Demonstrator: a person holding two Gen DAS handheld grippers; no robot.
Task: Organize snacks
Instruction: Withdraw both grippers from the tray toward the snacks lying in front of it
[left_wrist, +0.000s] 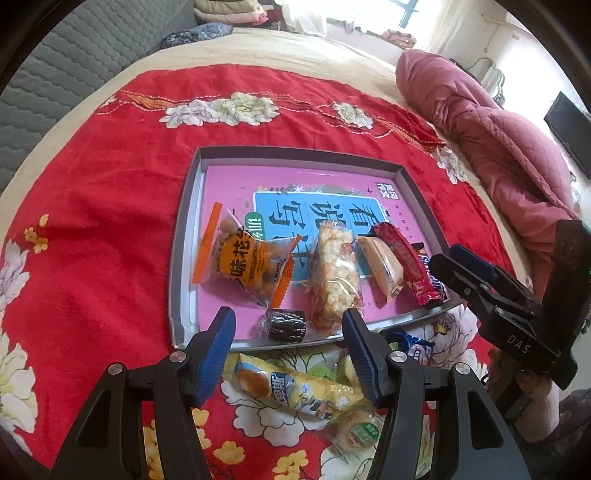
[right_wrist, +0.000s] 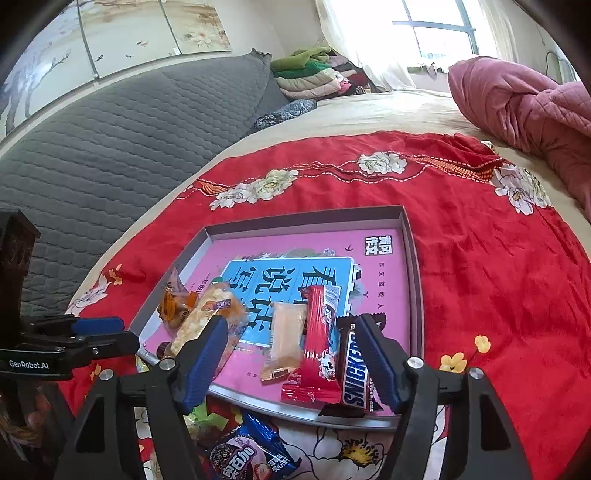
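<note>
In the left wrist view, a shallow grey cardboard tray (left_wrist: 184, 229) is seen mid-frame on the red floral cloth (left_wrist: 92, 221), holding, left to right, crinkly orange peanut packet (left_wrist: 245, 262), puffed rice bar (left_wrist: 334, 273), red bar (left_wrist: 406, 264), long axes pointing up-frame. Left gripper (left_wrist: 288, 354) and right gripper (right_wrist: 295, 354) are released, nothing grasped

Beyond both grippers, the far half of the tray (left_wrist: 207, 162) lies bare, with only its low rim to clear. The near half is crowded with snack packets (left_wrist: 334, 275) lying side by side. Nearer than the tray, loose packets (left_wrist: 295, 391) litter the red cloth (left_wrist: 92, 221); to the left gripper's (left_wrist: 288, 354) left the cloth is open.
</note>
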